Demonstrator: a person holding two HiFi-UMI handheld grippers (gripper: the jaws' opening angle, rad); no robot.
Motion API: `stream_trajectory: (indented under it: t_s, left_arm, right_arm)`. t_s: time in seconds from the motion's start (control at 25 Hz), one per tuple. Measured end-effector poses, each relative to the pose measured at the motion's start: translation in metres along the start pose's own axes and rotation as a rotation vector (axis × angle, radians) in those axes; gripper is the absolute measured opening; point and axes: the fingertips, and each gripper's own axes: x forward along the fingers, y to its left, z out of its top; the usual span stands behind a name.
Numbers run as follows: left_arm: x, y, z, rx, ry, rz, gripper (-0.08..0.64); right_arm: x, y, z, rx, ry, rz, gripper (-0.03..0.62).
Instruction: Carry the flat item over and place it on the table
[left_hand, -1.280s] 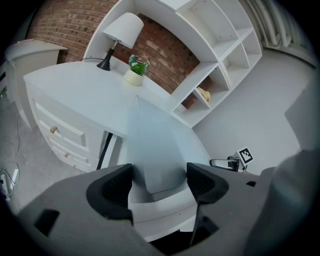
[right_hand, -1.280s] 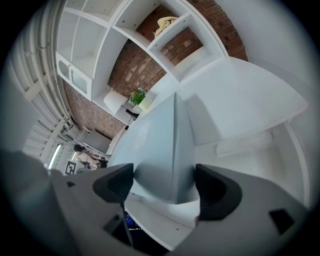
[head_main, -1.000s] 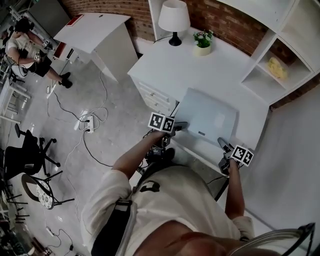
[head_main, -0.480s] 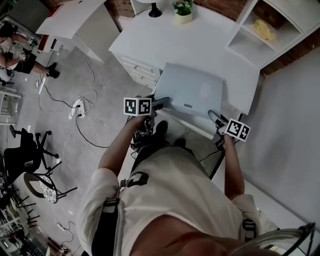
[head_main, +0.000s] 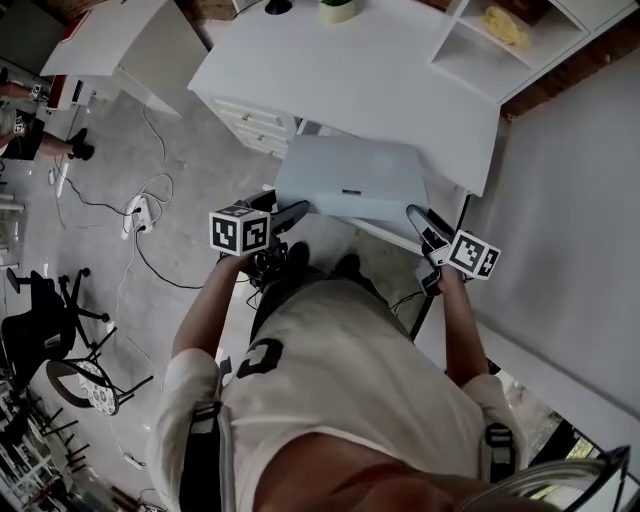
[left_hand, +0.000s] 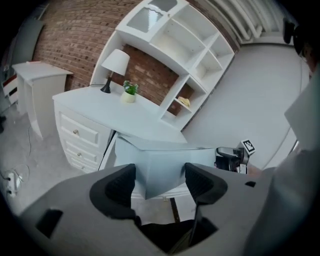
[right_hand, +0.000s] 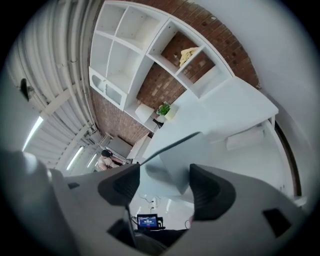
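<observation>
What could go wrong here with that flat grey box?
The left gripper and right gripper each pinch only a corner of the flat grey box; the right one's jaws have just been closing on it. It could twist free.
Part hangs past the white desk edge, so a slip could drop it to the floor.

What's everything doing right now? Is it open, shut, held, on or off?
flat grey item: lifted, gripped at two corners
left gripper: shut on one corner
right gripper: jaws have just been closing, now on the other corner
drawers: shut
lamp: looks unlit
</observation>
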Motion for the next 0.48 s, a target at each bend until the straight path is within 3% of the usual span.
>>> stream_trajectory:
  t_s: [0.12,0.2,0.32,0.48]
  left_arm:
    - [-0.002,0.019,-0.010,-0.088,-0.005,-0.047,0.304]
    - [0.001,0.024,-0.002,-0.098,-0.042,-0.079,0.274]
    - [0.015,0.033,0.006,-0.068,-0.052,-0.097,0.249]
    - [0.032,0.045,0.013,-0.004,0.012,-0.118,0.249]
  right_arm:
    - [0.007,0.002,0.000,0.009,-0.022,-0.033,0.242]
    - [0.014,-0.005,-0.002,0.002,-0.019,-0.075,0.286]
    - [0.027,-0.024,-0.017,0.045,0.020,-0.132,0.302]
    - [0.045,-0.045,-0.030,0.101,0.026,-0.190,0.311]
